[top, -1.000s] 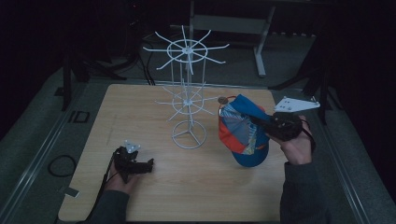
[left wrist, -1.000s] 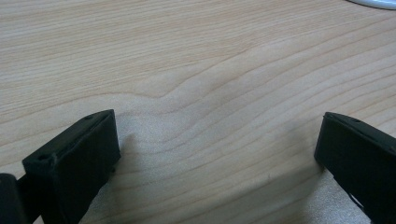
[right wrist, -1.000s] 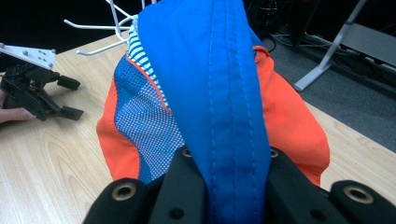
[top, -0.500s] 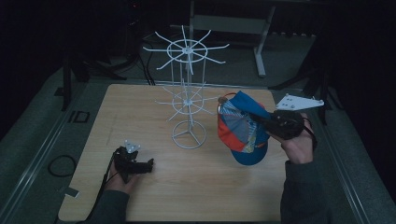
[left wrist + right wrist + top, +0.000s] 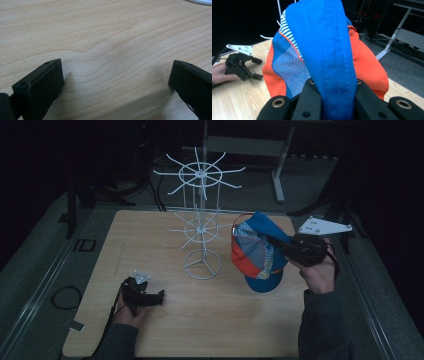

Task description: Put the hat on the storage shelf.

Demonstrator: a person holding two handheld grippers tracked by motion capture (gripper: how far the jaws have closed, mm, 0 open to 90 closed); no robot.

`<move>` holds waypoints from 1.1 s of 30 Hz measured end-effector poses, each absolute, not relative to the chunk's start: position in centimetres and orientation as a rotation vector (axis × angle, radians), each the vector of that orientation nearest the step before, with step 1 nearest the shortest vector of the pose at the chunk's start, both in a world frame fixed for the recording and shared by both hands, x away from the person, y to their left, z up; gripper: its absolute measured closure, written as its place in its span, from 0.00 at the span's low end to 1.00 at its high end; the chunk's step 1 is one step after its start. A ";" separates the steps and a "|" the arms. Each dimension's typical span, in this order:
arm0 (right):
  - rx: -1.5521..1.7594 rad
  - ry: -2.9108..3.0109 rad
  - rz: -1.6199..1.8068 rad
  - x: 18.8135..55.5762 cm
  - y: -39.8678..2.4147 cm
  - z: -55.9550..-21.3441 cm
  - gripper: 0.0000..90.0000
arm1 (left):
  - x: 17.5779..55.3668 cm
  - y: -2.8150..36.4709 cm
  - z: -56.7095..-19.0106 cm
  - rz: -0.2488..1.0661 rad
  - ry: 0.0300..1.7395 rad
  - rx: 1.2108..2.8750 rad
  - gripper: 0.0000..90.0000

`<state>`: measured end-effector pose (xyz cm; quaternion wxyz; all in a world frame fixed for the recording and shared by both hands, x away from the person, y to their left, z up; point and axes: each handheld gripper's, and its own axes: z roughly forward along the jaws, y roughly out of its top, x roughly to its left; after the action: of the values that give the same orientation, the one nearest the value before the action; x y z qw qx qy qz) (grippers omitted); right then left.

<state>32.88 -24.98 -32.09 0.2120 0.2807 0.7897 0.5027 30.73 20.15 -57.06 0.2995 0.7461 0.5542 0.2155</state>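
1. The right tool [image 5: 280, 245] is clamped on a blue and orange cap [image 5: 257, 251], pinching a fold of its blue fabric [image 5: 332, 62]
2. The cap hangs in the air above the counter [image 5: 150, 235], just right of the white wire rack [image 5: 201, 222]
3. The left tool [image 5: 159, 297] rests low over the counter's near left part, jaws wide apart with bare wood between them
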 end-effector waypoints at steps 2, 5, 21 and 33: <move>0.777 2.186 1.404 32.8 -25.0 -31.9 0.97 | 30.7 20.2 -57.1 0.572 1.471 1.982 0.00; 0.771 2.175 1.420 32.8 -24.9 -31.6 0.97 | 30.7 20.2 -57.1 0.572 1.471 1.982 0.00; 0.752 2.155 1.484 32.7 -24.8 -30.8 0.97 | 30.7 20.2 -57.1 0.572 1.471 1.982 0.00; 0.745 2.145 1.500 32.8 -24.6 -30.5 0.97 | 30.7 20.2 -57.1 0.572 1.471 1.982 0.00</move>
<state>32.77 -24.59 -30.50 0.2086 0.2676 0.7708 0.5392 30.73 20.16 -57.05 0.2992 0.7464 0.5540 0.2155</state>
